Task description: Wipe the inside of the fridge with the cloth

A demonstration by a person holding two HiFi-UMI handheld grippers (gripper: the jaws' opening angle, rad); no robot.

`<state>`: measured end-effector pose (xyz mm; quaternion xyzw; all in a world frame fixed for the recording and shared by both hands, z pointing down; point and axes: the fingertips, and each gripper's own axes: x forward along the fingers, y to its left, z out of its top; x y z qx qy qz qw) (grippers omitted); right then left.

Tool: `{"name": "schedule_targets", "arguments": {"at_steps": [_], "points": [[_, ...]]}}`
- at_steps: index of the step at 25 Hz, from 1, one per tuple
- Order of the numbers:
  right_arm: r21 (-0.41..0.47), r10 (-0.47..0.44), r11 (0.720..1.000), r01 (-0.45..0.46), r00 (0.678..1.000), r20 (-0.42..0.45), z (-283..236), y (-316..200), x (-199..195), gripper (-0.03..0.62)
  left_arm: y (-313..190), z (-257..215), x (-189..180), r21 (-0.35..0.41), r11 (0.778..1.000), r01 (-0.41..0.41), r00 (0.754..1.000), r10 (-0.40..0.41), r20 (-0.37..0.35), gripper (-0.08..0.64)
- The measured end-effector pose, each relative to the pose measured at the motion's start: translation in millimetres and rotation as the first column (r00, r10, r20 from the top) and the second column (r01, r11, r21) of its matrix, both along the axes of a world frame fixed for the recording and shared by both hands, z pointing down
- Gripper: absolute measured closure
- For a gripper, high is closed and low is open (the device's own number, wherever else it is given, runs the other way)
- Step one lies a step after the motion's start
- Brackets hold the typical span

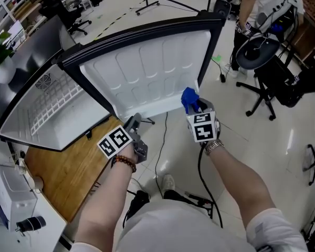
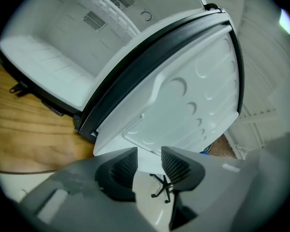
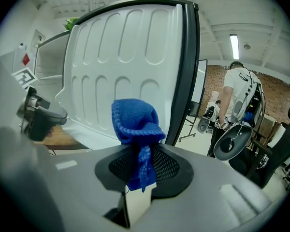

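Right gripper view showed the right gripper (image 3: pixel 141 161) clenched on the blue cloth (image 3: pixel 134 120), close before the white inner face of the fridge door (image 3: pixel 121 66); the left gripper (image 2: pixel 149 166) stood released and empty by the door's lower edge; the fridge (image 1: pixel 47 106) sat open on the wooden table (image 1: pixel 68 177).

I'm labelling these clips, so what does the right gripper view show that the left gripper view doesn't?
Only the right gripper view: the blue cloth pinched in the right gripper, and a person standing beyond. Only the left gripper view: the vents inside the fridge, and the left gripper's jaws standing apart, empty. Both: the white inner side of the open fridge door.
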<state>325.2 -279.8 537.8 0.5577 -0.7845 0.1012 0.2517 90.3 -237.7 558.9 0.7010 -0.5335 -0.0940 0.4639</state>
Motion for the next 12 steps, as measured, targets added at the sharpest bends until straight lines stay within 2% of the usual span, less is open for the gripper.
{"name": "schedule_targets", "arguments": {"at_steps": [5, 12], "points": [[0.038, -0.043, 0.998, 0.042, 0.999, 0.028, -19.4, 16.1, -9.8, 0.515, -4.3, 7.1, -6.5, -0.014, 0.998, 0.067, 0.992, -0.068, -0.105, 0.394], [0.061, -0.147, 0.988, 0.144, 0.988, 0.038, -27.8, 46.8, -33.2, 0.517, -9.6, 11.3, -16.7, -0.001, 0.989, 0.148, 0.967, -0.145, -0.212, 0.394]]}}
